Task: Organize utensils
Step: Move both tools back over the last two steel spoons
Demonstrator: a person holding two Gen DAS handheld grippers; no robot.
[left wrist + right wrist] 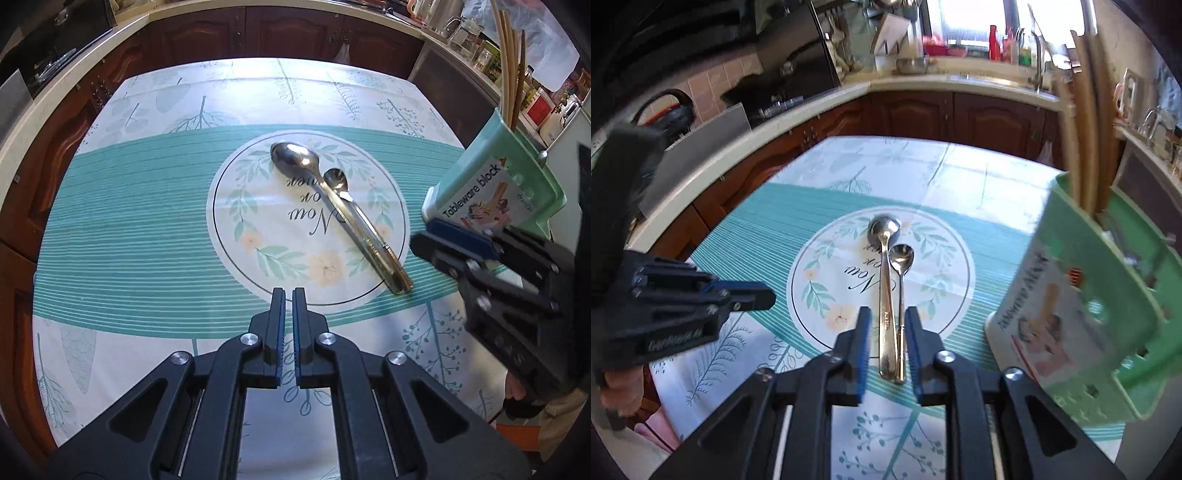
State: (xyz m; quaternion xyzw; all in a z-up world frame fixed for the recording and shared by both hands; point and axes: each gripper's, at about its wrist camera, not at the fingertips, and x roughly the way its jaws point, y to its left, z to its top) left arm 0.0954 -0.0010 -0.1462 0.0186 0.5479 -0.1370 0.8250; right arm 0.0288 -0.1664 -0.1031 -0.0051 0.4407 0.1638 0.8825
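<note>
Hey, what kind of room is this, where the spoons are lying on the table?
Most likely a home kitchen. Dark wooden cabinets run under a pale countertop, a faucet stands by the window, and the two spoons lie on a table with a leaf-print tablecloth beside a green tableware holder.

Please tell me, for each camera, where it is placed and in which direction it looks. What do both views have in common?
Left wrist: on the left gripper, looking down at the tablecloth; jaws shut, right gripper at the picture's right.
Right wrist: on the right gripper, looking down over two spoons; jaws open, left gripper at the picture's left.
Shared: spoons, tablecloth, green holder.
</note>
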